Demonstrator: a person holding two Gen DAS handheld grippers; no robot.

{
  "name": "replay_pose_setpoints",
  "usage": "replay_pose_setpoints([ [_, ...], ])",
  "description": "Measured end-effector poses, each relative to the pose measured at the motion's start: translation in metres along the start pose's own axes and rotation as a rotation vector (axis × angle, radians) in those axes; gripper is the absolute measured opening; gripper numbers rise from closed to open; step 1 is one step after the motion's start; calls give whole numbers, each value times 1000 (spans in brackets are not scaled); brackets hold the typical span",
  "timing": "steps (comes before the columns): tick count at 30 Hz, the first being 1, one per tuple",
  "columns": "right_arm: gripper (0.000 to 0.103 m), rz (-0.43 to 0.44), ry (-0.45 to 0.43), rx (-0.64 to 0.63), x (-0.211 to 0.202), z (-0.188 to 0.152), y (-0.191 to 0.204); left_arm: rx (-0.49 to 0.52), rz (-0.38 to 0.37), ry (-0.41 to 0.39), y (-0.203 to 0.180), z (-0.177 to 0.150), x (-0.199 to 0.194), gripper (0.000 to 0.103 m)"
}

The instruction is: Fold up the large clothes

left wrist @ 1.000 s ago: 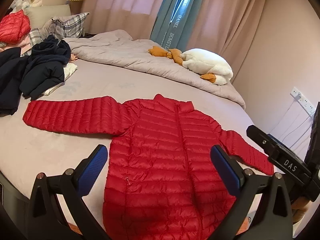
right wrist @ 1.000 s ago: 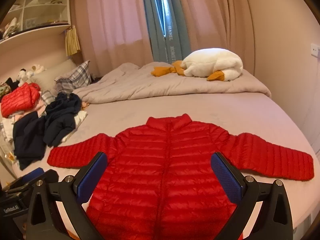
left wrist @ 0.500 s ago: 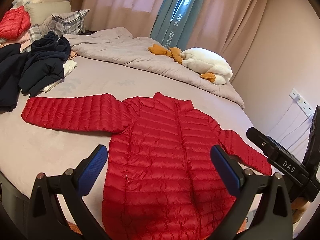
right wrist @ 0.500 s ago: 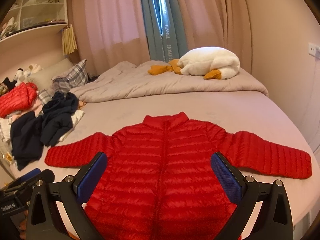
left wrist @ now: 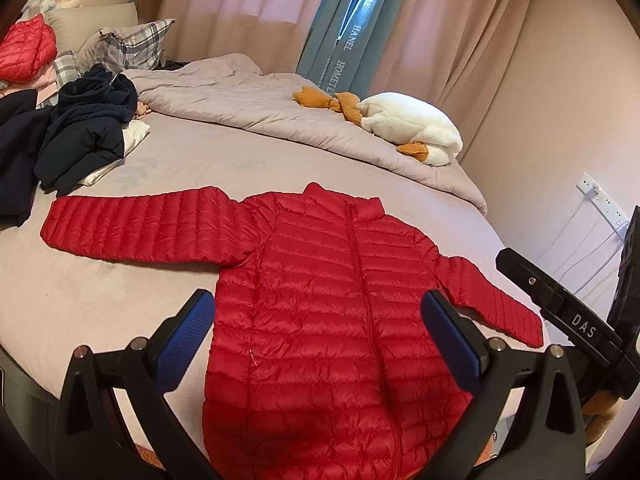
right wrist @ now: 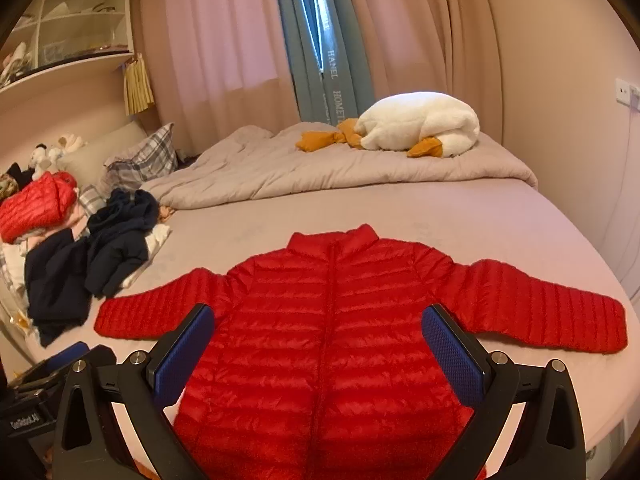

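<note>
A red quilted down jacket (left wrist: 320, 300) lies flat, front up and zipped, on the bed, collar away from me and both sleeves spread out. It also shows in the right wrist view (right wrist: 332, 320). My left gripper (left wrist: 318, 332) is open and empty, held above the jacket's lower body. My right gripper (right wrist: 320, 344) is open and empty above the jacket's lower body. The right gripper's black body (left wrist: 568, 320) shows at the right edge of the left wrist view, and the left gripper's body (right wrist: 40, 396) shows at the lower left of the right wrist view.
The pinkish bed (left wrist: 80, 288) holds a heap of dark navy clothes (left wrist: 72, 140) at the left, a folded red jacket (left wrist: 24, 50), plaid pillows (left wrist: 128, 44), a rumpled grey duvet (left wrist: 260, 108) and a white goose plush (left wrist: 412, 128) at the back. A wall socket strip (left wrist: 600, 200) is at the right.
Both grippers have shifted slightly; the jacket sits a little lower and closer in the views. Jaws stay open. The jacket has not moved on the bed.
</note>
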State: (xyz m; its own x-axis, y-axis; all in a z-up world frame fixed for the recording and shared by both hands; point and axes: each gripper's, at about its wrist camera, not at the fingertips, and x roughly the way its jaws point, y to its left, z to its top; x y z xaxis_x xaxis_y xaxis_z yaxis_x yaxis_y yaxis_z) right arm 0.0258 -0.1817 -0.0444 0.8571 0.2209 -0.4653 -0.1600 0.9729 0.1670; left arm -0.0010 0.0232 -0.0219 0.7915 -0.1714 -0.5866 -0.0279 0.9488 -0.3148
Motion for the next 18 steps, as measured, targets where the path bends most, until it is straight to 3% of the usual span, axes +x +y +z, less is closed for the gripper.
replay_pose_setpoints([
  [18, 103, -35, -10, 28, -3, -2, -11, 19, -15, 8, -8, 0, 2, 103],
])
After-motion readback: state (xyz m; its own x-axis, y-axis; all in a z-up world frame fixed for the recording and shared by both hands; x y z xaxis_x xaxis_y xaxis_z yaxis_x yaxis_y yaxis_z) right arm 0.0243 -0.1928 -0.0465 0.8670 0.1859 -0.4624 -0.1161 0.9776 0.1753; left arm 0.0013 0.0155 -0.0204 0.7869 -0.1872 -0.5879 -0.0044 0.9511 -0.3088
